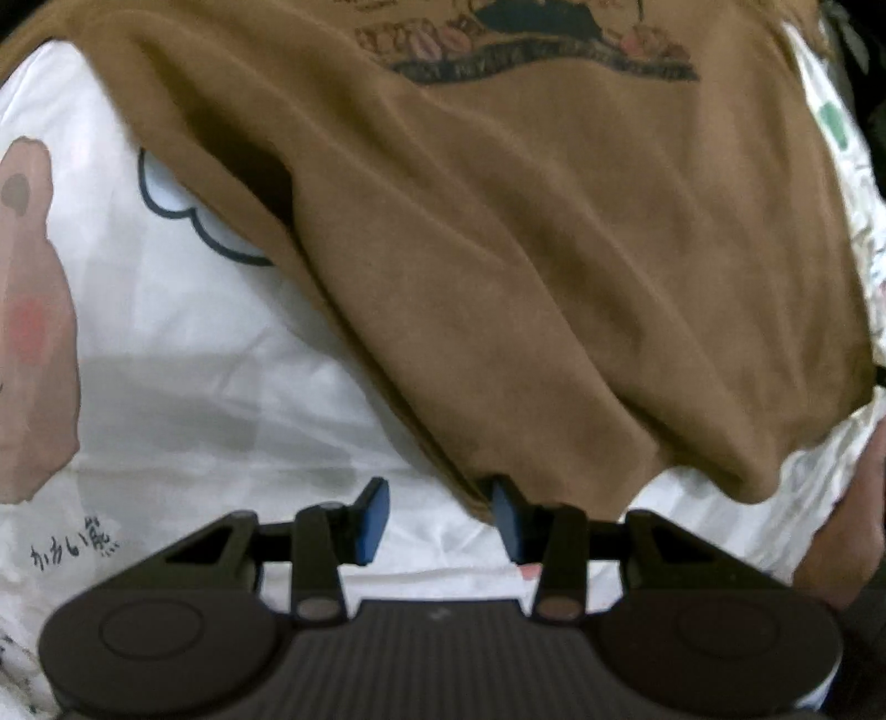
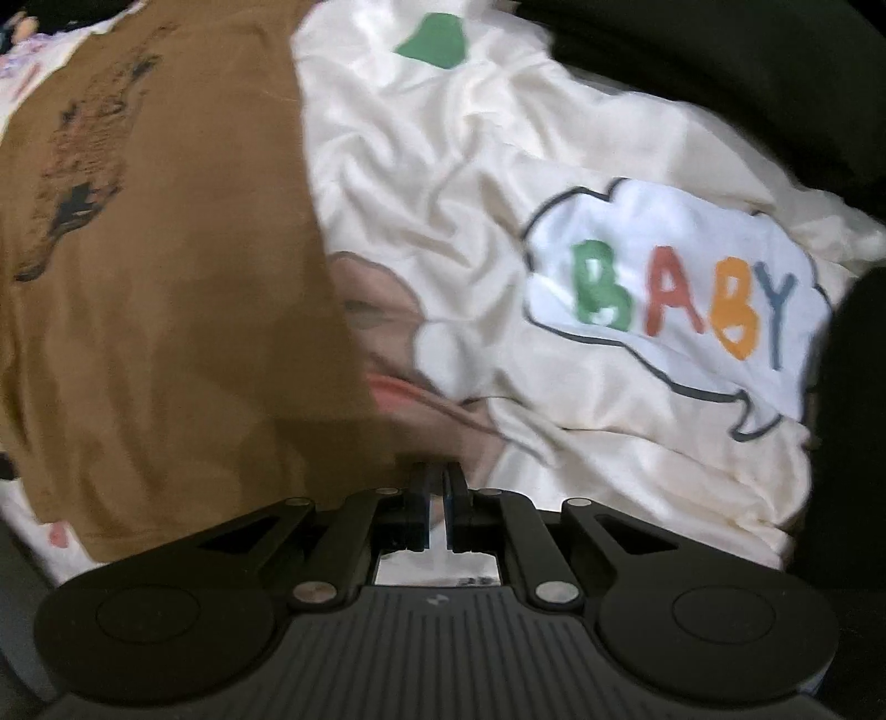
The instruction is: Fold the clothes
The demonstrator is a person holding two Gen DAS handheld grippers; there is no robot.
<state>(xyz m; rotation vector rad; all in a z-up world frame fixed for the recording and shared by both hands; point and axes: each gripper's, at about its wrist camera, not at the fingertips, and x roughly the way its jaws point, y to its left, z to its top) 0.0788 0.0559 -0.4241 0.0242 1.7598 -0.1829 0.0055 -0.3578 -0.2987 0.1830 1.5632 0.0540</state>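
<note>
A brown T-shirt [image 1: 526, 249] with a dark printed picture lies in loose folds on a white printed bedsheet [image 1: 183, 354]. My left gripper [image 1: 441, 518] is open just above the sheet. The shirt's near edge comes down to its right blue pad [image 1: 505, 520], while the left pad is over bare sheet. In the right wrist view the brown T-shirt [image 2: 155, 310] fills the left half. My right gripper [image 2: 438, 482] has its fingers pressed together at the shirt's lower right edge, apparently pinching it; the tips are blurred.
The white sheet [image 2: 581, 443] is wrinkled and carries a "BABY" speech bubble [image 2: 675, 299], a green patch [image 2: 434, 36] and bear prints [image 1: 33, 310]. Dark surroundings [image 2: 747, 72] border the sheet at the far right.
</note>
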